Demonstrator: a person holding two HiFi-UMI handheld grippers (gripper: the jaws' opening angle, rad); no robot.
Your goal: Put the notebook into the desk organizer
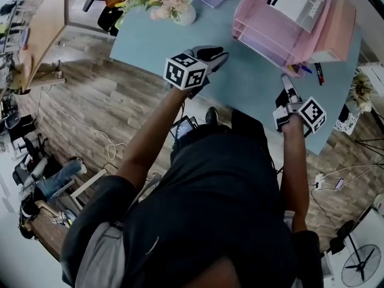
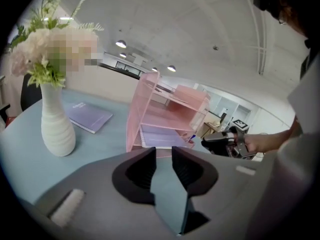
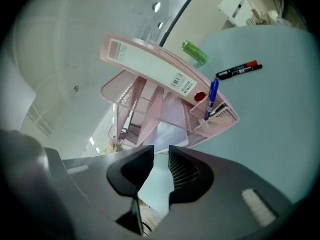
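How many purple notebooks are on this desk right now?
2. One notebook lies flat on the table near the vase. The other sits in the organizer's bottom tray. More may be hidden in there.

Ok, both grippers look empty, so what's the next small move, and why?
Probably ease the left gripper forward past the vase toward the purple notebook, opening its jaws on the way. That notebook lies flat on the table, outside the pink organizer, and the left gripper, shut on nothing, is the nearer one.
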